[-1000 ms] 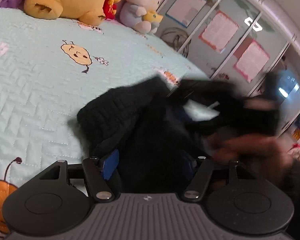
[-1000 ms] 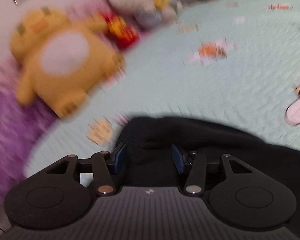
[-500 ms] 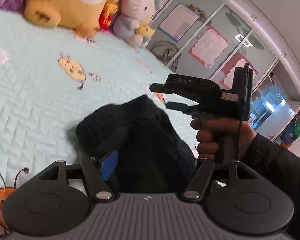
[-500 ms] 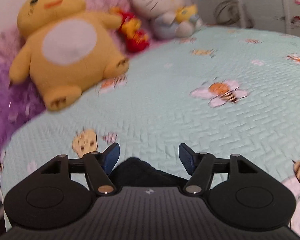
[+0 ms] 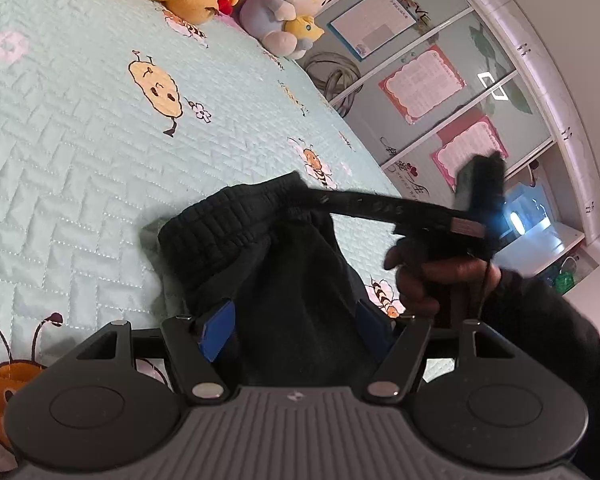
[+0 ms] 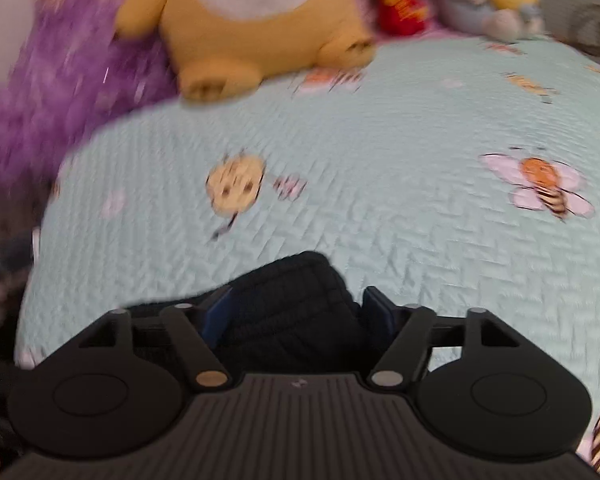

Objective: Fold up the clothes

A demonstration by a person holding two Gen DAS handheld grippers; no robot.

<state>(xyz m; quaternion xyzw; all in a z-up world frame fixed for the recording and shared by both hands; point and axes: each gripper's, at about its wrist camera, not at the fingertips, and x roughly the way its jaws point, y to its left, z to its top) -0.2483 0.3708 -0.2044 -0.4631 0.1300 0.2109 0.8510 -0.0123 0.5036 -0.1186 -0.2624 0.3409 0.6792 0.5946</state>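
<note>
A black knit garment (image 5: pixel 284 264) with a ribbed elastic band lies bunched on the mint quilted bedspread (image 5: pixel 80 152). My left gripper (image 5: pixel 296 326) is open, its blue pads either side of the cloth. The right gripper also shows in the left wrist view (image 5: pixel 312 196), held by a hand at right, its fingertips at the garment's band. In the right wrist view my right gripper (image 6: pixel 298 314) is open with the ribbed band (image 6: pixel 292 300) lying between its blue pads.
A yellow plush toy (image 6: pixel 252 20), a red plush (image 6: pixel 404 4) and a white cat plush (image 5: pixel 292 4) sit at the head of the bed. A purple fuzzy blanket (image 6: pixel 60 92) lies at left. Cabinet doors with pink sheets (image 5: pixel 420 84) stand beyond the bed.
The right gripper has come back down from above the bed to the garment's band. The left gripper has stayed open over the cloth. The band now lies more spread out.
</note>
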